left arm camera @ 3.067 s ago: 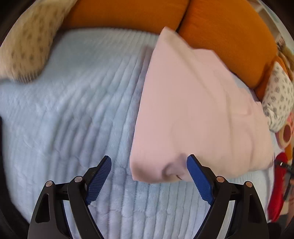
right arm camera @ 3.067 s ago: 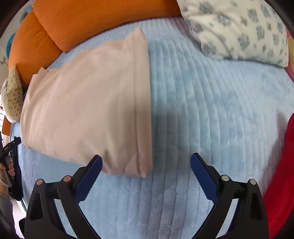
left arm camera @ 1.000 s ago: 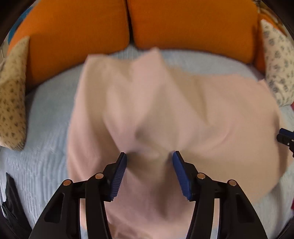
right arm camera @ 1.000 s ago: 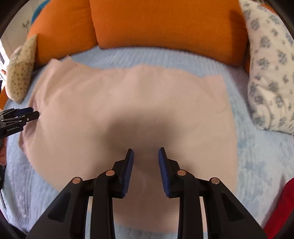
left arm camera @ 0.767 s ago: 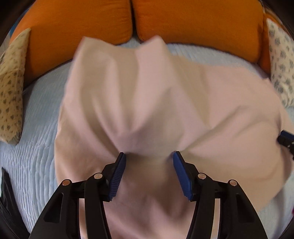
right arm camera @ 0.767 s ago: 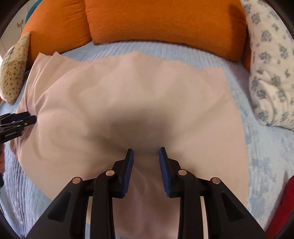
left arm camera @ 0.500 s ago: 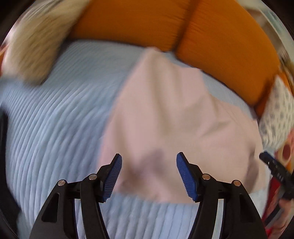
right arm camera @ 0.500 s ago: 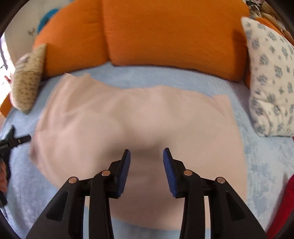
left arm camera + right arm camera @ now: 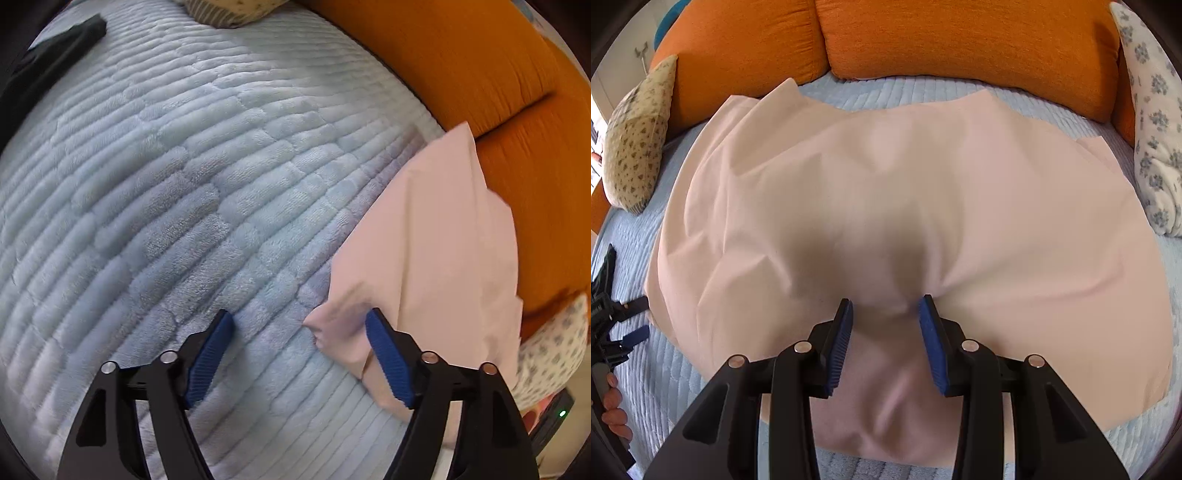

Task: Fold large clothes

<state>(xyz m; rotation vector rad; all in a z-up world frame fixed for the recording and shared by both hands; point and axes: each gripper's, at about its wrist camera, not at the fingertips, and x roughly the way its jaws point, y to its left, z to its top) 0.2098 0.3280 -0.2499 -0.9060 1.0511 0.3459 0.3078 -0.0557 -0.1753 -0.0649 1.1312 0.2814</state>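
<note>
A large pale pink garment (image 9: 923,192) lies spread on the light blue quilted bed. My right gripper (image 9: 885,306) sits low over its near middle, jaws partly open, with a bunch of pink cloth between the blue pads. My left gripper (image 9: 299,321) is open at the garment's left corner (image 9: 332,325), with the corner just inside its right pad. The garment also shows in the left wrist view (image 9: 436,251). The left gripper shows at the far left of the right wrist view (image 9: 617,325).
Orange cushions (image 9: 960,40) line the back of the bed (image 9: 184,184). A beige patterned pillow (image 9: 635,140) lies at the left, a white floral pillow (image 9: 1156,122) at the right. A dark cloth (image 9: 55,55) lies at the bed's far left edge.
Both grippers let the pink garment down onto the bed and opened. The left gripper swung left, off the cloth to its corner. The right gripper stays over the middle with cloth bunched between its pads.
</note>
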